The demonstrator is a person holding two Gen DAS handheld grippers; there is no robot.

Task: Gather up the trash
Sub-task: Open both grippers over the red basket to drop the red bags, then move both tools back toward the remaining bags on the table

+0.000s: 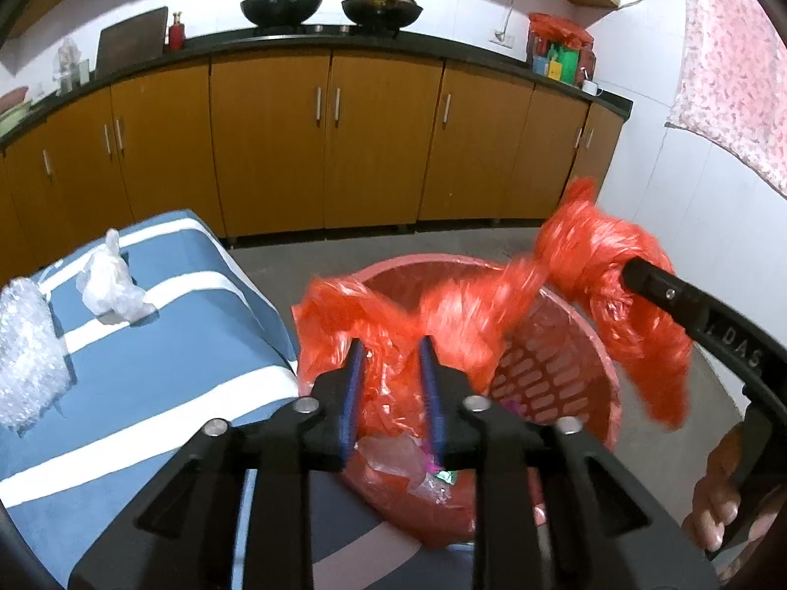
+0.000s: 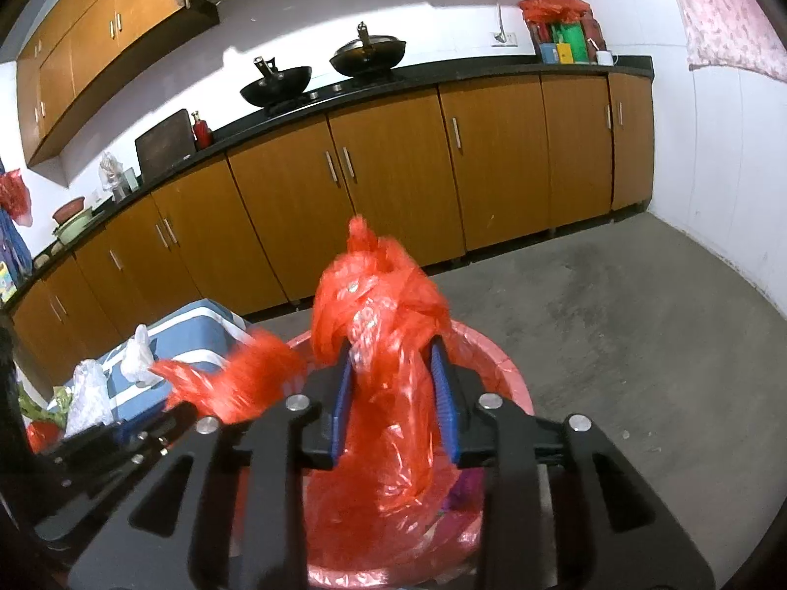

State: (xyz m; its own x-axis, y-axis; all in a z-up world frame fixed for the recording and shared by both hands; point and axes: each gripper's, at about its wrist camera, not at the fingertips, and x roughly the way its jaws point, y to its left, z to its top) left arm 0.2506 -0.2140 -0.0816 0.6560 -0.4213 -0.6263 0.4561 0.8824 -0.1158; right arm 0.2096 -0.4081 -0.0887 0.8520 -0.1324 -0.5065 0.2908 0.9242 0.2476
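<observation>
A red plastic bin liner (image 1: 457, 314) lines a pink slotted waste basket (image 1: 556, 364) on the floor, with wrappers and clear plastic inside. My left gripper (image 1: 393, 359) is over the bag's near rim with red film between its blue pads, jaws a little apart. My right gripper (image 2: 393, 368) holds a bunched, twisted part of the red bag (image 2: 378, 295) above the basket (image 2: 501, 368). The right gripper also shows in the left wrist view (image 1: 639, 275), with bag film draped over it.
A blue-and-white striped table (image 1: 147, 368) stands left of the basket, with a crumpled white plastic piece (image 1: 110, 285) and bubble wrap (image 1: 27, 359) on it. Orange kitchen cabinets (image 1: 319, 147) run behind. Bare concrete floor (image 2: 615, 319) lies to the right.
</observation>
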